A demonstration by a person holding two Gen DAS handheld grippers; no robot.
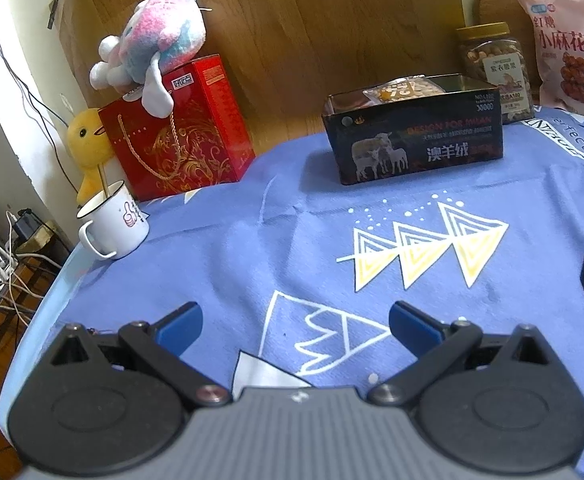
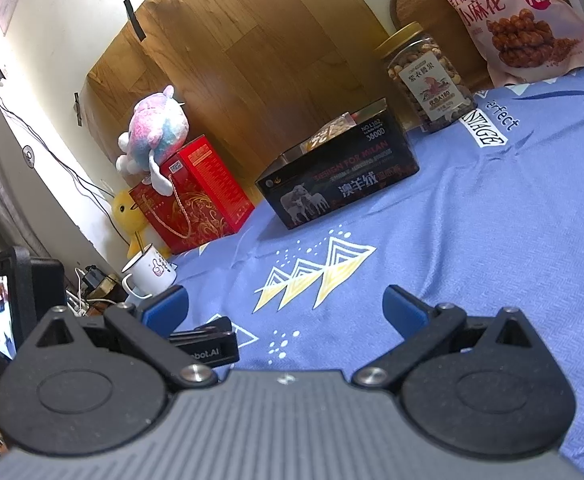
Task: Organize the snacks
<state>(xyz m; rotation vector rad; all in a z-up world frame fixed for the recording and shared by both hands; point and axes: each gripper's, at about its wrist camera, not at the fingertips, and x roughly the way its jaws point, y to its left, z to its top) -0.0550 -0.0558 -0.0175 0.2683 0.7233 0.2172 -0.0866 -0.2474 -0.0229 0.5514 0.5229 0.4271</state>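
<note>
both grippers, left (image 1: 295, 326) and right (image 2: 285, 307), we log agape, unloaded; wide bare blue cloth (image 1: 252, 248) before rectangular black tin (image 1: 414, 132).

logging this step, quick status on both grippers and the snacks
Left gripper open, empty. Right gripper open, empty. Black tin open, one snack pack inside; nut jar and pink snack bag outside it. Cloth ahead unobstructed.

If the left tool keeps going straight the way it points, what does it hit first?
Probably the black tin. The left tool is open above bare blue cloth, with nothing between them, though depth is hard to judge.
</note>
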